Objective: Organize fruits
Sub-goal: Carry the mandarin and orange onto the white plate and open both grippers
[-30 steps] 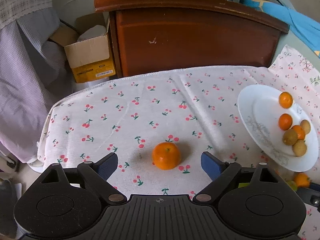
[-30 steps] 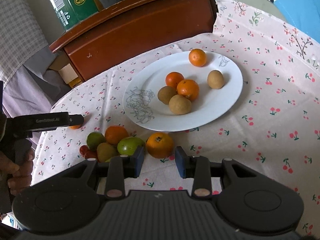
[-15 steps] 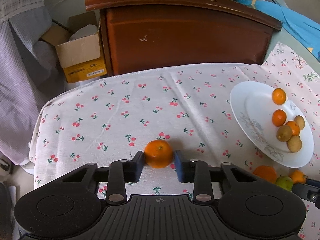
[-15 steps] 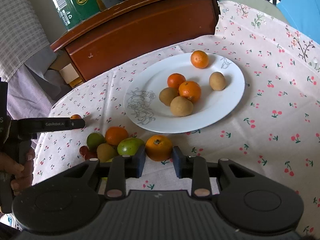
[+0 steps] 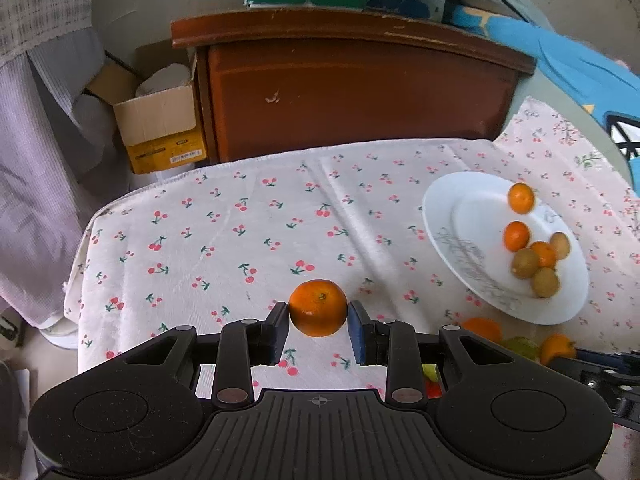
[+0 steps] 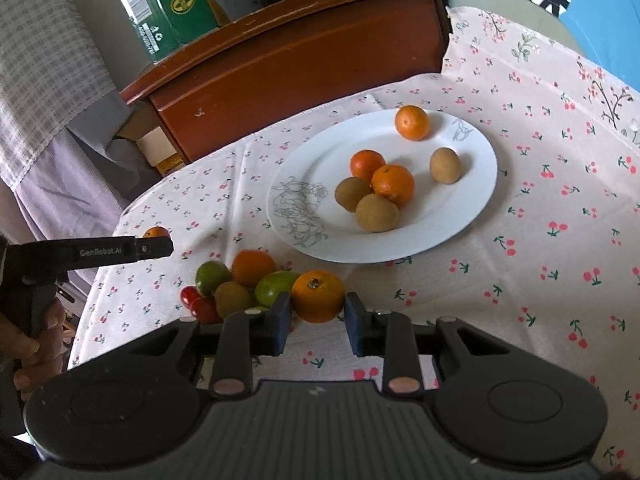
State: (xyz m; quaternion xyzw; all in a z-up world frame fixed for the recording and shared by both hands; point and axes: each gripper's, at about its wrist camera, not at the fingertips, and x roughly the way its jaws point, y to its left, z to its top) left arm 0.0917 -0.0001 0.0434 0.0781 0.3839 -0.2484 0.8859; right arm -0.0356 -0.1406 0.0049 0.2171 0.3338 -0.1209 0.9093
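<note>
Six fruits are counted on the plate (image 6: 472,196); each tool, left (image 5: 318,322) and right (image 6: 316,314), is clamped on an orange, and a pile (image 6: 236,284) is left on the desk (image 6: 540,280).

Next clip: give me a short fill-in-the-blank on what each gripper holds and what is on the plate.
1. The left gripper is shut on an ____.
2. The right gripper is shut on an orange that touches a ____ fruit beside it.
3. The white plate holds three oranges and ____ brown fruits.

Missing words: orange; green; three
</note>
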